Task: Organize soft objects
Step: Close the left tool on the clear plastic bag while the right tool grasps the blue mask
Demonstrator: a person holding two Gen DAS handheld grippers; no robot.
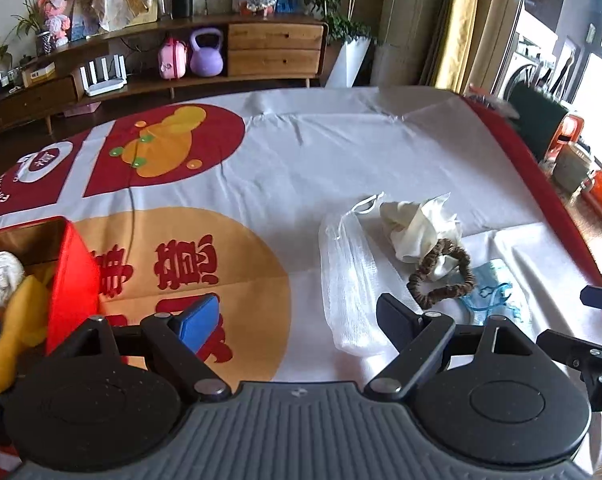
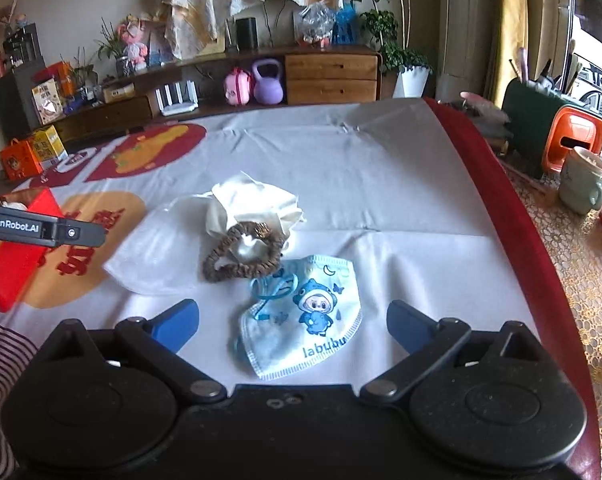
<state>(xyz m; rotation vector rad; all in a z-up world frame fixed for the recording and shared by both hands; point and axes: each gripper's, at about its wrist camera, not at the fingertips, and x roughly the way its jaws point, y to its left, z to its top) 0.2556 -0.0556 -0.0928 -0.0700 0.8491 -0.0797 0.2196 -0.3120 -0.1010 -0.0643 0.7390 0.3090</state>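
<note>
Both the left gripper (image 1: 293,316) and right gripper (image 2: 293,326) are wide apart with nothing in them; the blue mask (image 2: 313,320), low in the middle, is light and floppy, so pinch its edge.

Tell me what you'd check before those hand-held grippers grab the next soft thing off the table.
1. Right hand-held gripper open and empty: ok.
2. Left hand-held gripper open and empty: ok.
3. Blue child's mask lies free between the right fingers, nothing on top: ok.
4. Brown scrunchie clear of other items: not ok, it rests on the crumpled cream cloth.
5. White mask lying flat, reachable by the left one: ok.
6. Room left in the red box, which already holds a yellow plush toy: cannot tell.
</note>
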